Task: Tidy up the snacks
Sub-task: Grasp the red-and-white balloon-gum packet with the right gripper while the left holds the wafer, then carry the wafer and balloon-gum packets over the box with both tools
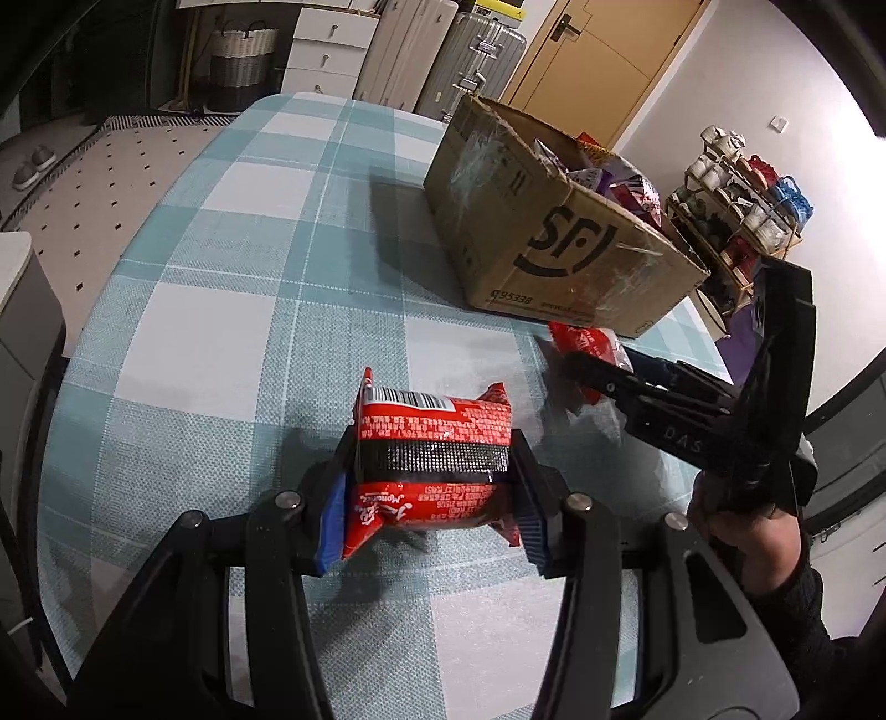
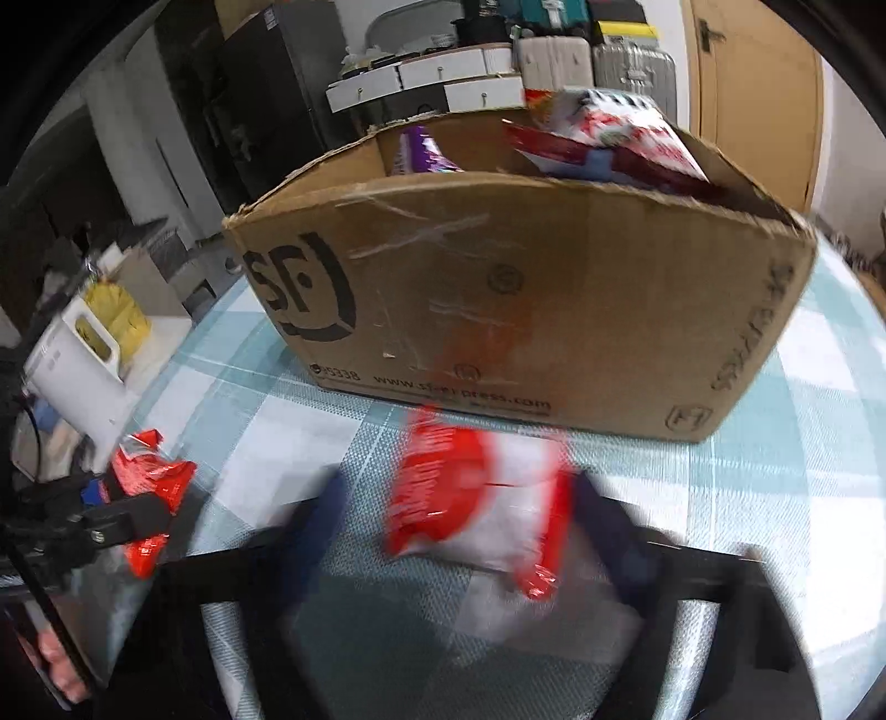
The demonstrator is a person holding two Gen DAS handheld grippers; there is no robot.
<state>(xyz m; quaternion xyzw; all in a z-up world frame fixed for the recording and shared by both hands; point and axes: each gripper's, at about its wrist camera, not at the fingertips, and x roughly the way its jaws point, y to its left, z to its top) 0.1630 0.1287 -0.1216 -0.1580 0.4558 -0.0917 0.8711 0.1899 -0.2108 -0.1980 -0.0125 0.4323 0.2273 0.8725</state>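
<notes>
Left gripper is clamped on a red and black snack pack, blue pads pressing both its sides; the pack is held just above the table, barcode end pointing away. The table wears a teal and white checked cloth.

Right gripper, badly blurred in its own view, has a red and white snack pack between its fingers. Fingers sit close on both sides of the pack, but the blur makes it impossible to tell whether they press it. From the left wrist view this gripper reaches in from the right, a hand in a dark sleeve gripping its handle, tips at the same red and white pack lying on the cloth just in front of the box.

Cardboard box, open-topped with an SF logo, stands on the far right part of the table, holding several snack bags in purple, red and white.

Beyond the table: suitcases, a white drawer unit, a woven basket, a wooden door, and a rack of cups at right.
</notes>
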